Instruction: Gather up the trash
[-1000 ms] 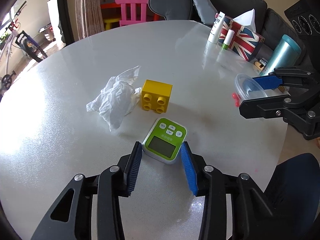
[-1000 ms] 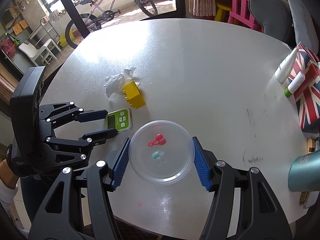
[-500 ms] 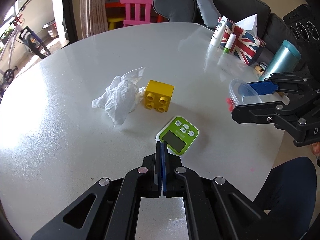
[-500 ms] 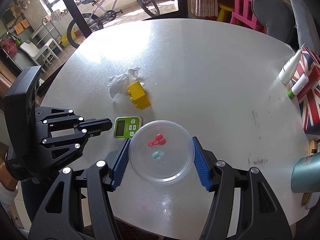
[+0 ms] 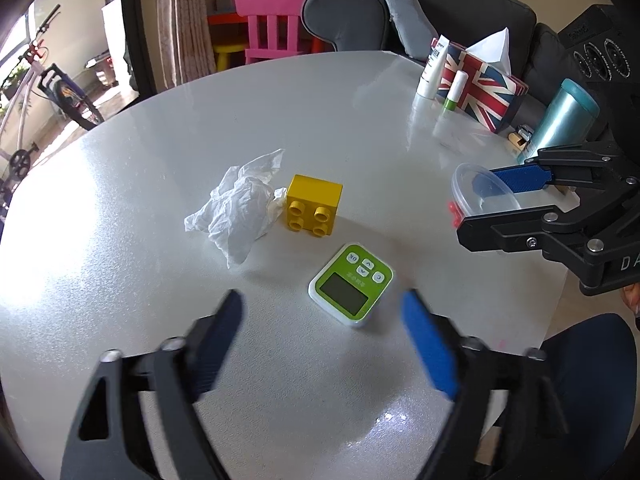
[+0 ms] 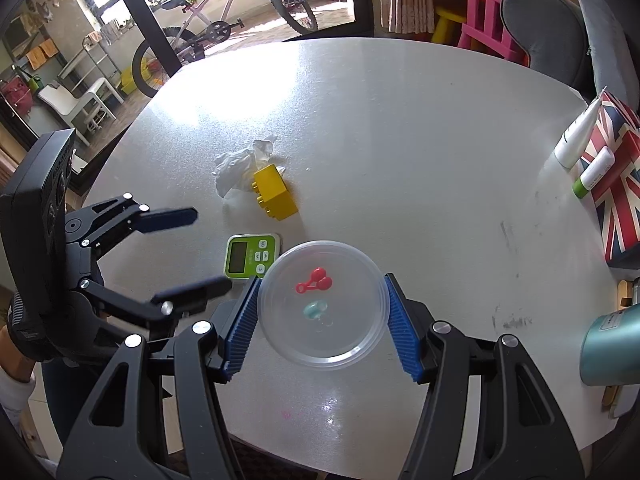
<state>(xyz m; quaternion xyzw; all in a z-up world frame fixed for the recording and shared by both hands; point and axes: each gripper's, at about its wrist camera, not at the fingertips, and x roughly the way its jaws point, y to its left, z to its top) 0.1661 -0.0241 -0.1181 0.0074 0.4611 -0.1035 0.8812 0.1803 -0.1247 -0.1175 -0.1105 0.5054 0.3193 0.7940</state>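
Note:
A crumpled white tissue (image 5: 236, 208) lies on the round white table (image 5: 200, 120), touching a yellow toy brick (image 5: 314, 205). It also shows in the right wrist view (image 6: 240, 164). My left gripper (image 5: 322, 322) is open and empty, hovering near a green timer (image 5: 351, 283), short of the tissue. My right gripper (image 6: 322, 306) is shut on a clear round plastic container (image 6: 324, 306) holding a small red piece (image 6: 314, 280) and a pale blue piece (image 6: 314, 309). The container also shows at the right of the left wrist view (image 5: 480, 196).
A Union Jack tissue box (image 5: 480, 84), a white tube (image 5: 434, 68), a glue stick (image 5: 455, 90) and a teal tumbler (image 5: 564, 120) stand at the table's far right. A pink chair (image 5: 272, 20) and grey sofa stand beyond.
My left gripper went from open around the timer to shut, pulled back, and has now opened wide again. The timer has turned slightly. The right gripper still holds the container.

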